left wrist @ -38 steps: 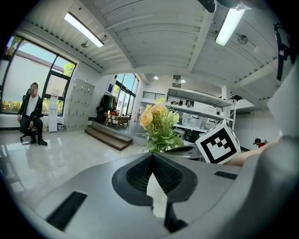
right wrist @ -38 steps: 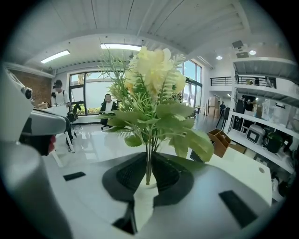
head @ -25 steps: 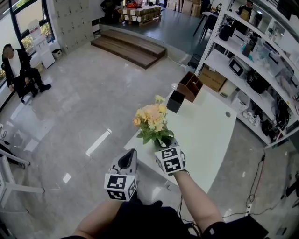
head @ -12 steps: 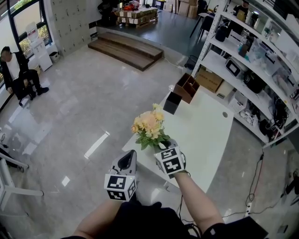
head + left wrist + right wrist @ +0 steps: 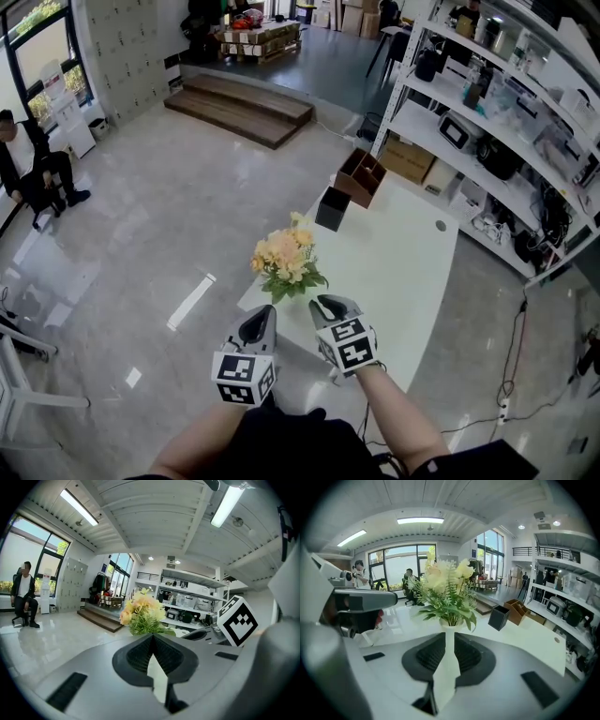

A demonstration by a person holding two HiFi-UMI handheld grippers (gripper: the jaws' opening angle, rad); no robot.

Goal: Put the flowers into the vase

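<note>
A bunch of pale yellow and peach flowers (image 5: pixel 281 255) with green leaves stands upright in a white vase (image 5: pixel 451 623) near the left edge of the white table (image 5: pixel 403 272). In the head view the leaves hide the vase. My right gripper (image 5: pixel 326 302) sits just short of the bunch and is open. Its jaws have just been closing a little, with nothing between them. In the right gripper view the vase rim shows beyond the fingertips (image 5: pixel 449 634). My left gripper (image 5: pixel 261 319) hovers off the table's left edge, narrowly open and empty. The flowers (image 5: pixel 140 613) stand ahead of it.
A black square box (image 5: pixel 331 208) and a brown wooden organiser (image 5: pixel 360 176) stand at the table's far end. White shelving (image 5: pixel 497 112) full of equipment runs along the right. A person (image 5: pixel 33 173) sits far left on the glossy floor; wooden steps (image 5: pixel 239 108) lie beyond.
My right gripper has drawn back toward me from the base of the bunch, and the flowers stay standing in the vase. The left gripper has kept its place.
</note>
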